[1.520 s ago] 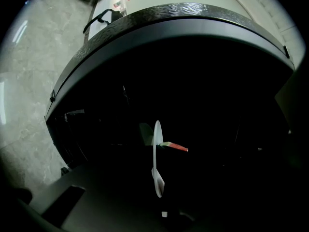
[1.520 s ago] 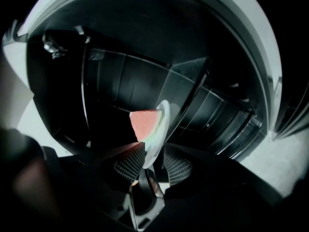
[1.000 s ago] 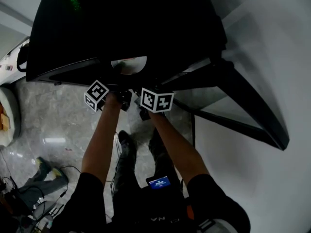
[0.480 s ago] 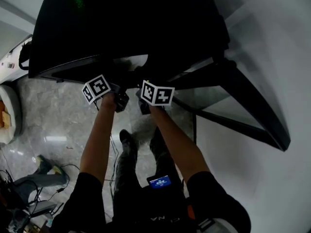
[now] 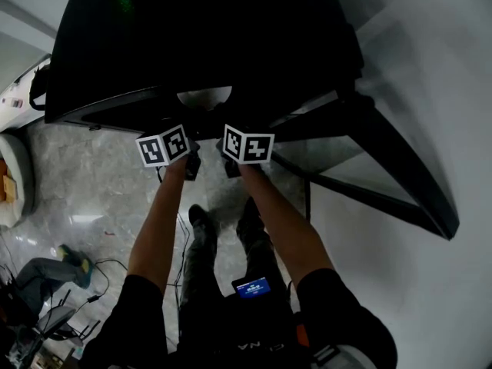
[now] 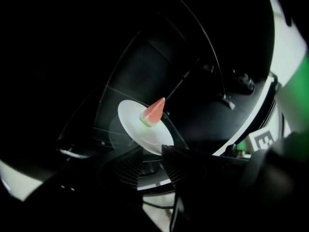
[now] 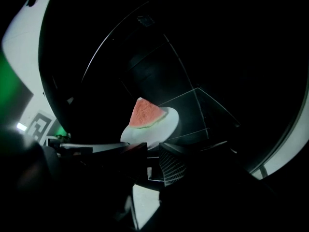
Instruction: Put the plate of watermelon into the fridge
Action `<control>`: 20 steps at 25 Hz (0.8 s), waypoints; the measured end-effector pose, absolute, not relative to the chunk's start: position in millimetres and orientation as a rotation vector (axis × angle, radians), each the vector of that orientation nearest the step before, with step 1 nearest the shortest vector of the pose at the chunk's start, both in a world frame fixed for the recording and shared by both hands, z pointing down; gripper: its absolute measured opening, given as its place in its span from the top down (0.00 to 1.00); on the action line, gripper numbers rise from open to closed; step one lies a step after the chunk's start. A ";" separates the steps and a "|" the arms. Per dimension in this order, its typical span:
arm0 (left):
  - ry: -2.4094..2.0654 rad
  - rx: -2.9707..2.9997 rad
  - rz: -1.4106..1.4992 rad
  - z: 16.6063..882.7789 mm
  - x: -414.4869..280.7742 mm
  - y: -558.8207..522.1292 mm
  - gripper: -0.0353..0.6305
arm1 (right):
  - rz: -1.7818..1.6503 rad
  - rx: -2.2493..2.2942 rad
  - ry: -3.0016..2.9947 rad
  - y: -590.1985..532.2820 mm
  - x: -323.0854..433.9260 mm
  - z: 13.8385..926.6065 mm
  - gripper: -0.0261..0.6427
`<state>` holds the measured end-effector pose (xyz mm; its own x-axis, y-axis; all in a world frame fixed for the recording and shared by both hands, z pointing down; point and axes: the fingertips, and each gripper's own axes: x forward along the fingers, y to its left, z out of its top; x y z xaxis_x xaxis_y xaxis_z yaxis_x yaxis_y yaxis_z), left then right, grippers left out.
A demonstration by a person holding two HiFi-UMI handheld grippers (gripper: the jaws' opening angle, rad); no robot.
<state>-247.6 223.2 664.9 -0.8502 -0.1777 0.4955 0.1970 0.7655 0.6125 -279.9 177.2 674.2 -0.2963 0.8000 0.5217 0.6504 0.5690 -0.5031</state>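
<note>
Only the plate [image 6: 133, 125] and watermelon [image 6: 153, 112] show inside the dark fridge [image 5: 200, 44]

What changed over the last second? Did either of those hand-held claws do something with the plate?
The left gripper rolled about its own axis, so its marker cube now shows different faces. Its jaws have just been opening and now stand apart, not pressing the rim of the plate just ahead of them. The right gripper, the plate and the watermelon slice stayed about where they were.
</note>
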 end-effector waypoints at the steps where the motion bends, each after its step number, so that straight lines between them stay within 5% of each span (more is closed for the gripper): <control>1: -2.425 -0.021 -0.866 665.1 -247.5 224.0 0.79 | 0.256 -1.155 -2.035 178.0 -279.7 674.6 0.84; 10: -2.335 -0.035 -0.984 665.8 -241.6 224.9 0.78 | 0.274 -1.149 -2.046 180.9 -288.9 669.3 0.84; 20: -2.424 -0.155 -0.470 672.3 -240.5 242.0 0.78 | 0.191 -1.164 -2.057 184.6 -291.0 673.8 0.84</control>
